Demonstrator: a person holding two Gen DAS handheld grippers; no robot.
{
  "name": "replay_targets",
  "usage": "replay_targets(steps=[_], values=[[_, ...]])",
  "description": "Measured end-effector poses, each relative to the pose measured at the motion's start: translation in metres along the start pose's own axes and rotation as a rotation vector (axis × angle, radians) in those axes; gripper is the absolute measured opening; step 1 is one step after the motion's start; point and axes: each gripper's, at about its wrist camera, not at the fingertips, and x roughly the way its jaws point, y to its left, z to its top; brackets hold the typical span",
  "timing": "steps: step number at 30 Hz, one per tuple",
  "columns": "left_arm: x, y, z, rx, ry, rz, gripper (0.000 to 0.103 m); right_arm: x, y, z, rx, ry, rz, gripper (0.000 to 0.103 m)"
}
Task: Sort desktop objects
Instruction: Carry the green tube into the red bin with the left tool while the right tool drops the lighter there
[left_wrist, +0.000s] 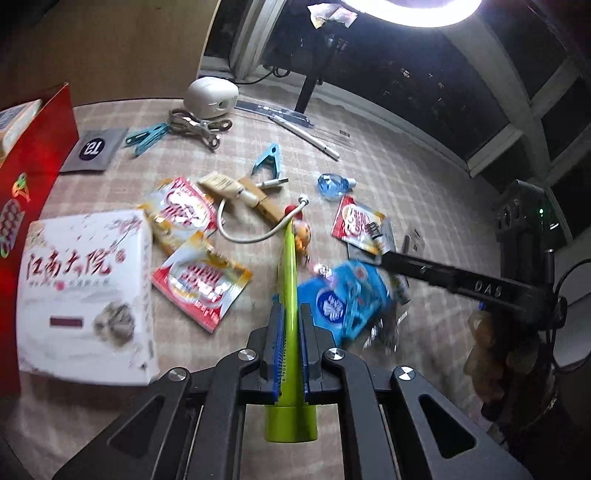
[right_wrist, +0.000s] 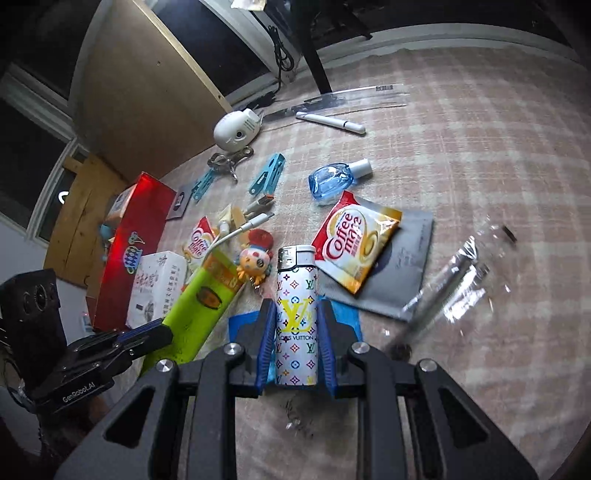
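Note:
My left gripper (left_wrist: 291, 306) is shut on a lime-green flat tube (left_wrist: 290, 266), seen edge-on with its cap toward the camera. It hangs above the checked tablecloth (left_wrist: 406, 177). The right wrist view shows the same green tube (right_wrist: 199, 306) at lower left, pinched by the left gripper (right_wrist: 162, 330). My right gripper (right_wrist: 296, 306) is shut on a white lighter (right_wrist: 295, 325) with a coloured monogram print, metal top pointing away. In the left wrist view the right gripper (left_wrist: 386, 258) reaches in from the right, and the lighter is too blurred to make out.
A red box (left_wrist: 33, 177) and a white tissue pack (left_wrist: 85, 288) stand at the left. Coffee-mate sachets (right_wrist: 354, 240), a blue bottle (right_wrist: 332, 181), blue clips (right_wrist: 267, 177), a doll keychain (right_wrist: 255, 262), a white pen (right_wrist: 332, 123) and a clear wrapper (right_wrist: 454, 284) litter the cloth.

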Motion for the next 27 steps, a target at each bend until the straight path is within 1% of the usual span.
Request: replay_targets(steps=[3,5,9,13,15,18,20,22,26,27], values=[[-0.013,0.008,-0.011,0.006,0.003,0.007,0.007,-0.018,-0.005,-0.008,0.02,-0.03,-0.002,0.023],[-0.026,0.017,-0.018,-0.011,-0.005,-0.008,0.007,-0.029,-0.005,-0.014,0.047,-0.056,0.009,0.023],[-0.054,0.028,-0.021,-0.032,-0.062,-0.018,0.006,-0.049,0.005,-0.027,0.1,-0.119,0.033,0.023],[-0.084,0.038,-0.014,-0.019,-0.121,-0.052,0.006,-0.057,0.033,-0.029,0.095,-0.161,0.034,0.023],[-0.097,0.044,-0.011,-0.01,-0.147,-0.066,0.006,-0.059,0.05,-0.028,0.098,-0.175,0.051,0.023],[-0.126,0.059,-0.006,0.009,-0.201,-0.051,0.006,-0.059,0.085,-0.024,0.078,-0.188,0.092,0.023],[-0.148,0.078,-0.003,-0.001,-0.235,-0.061,0.006,-0.057,0.111,-0.021,0.046,-0.194,0.103,0.023],[-0.166,0.094,-0.001,-0.001,-0.271,-0.029,0.006,-0.05,0.145,-0.016,0.006,-0.196,0.127,0.023],[-0.208,0.146,-0.002,-0.035,-0.341,0.006,0.006,-0.027,0.209,-0.007,-0.051,-0.193,0.168,0.023],[-0.215,0.158,-0.004,-0.043,-0.355,0.024,0.006,-0.019,0.226,-0.006,-0.065,-0.191,0.175,0.023]])
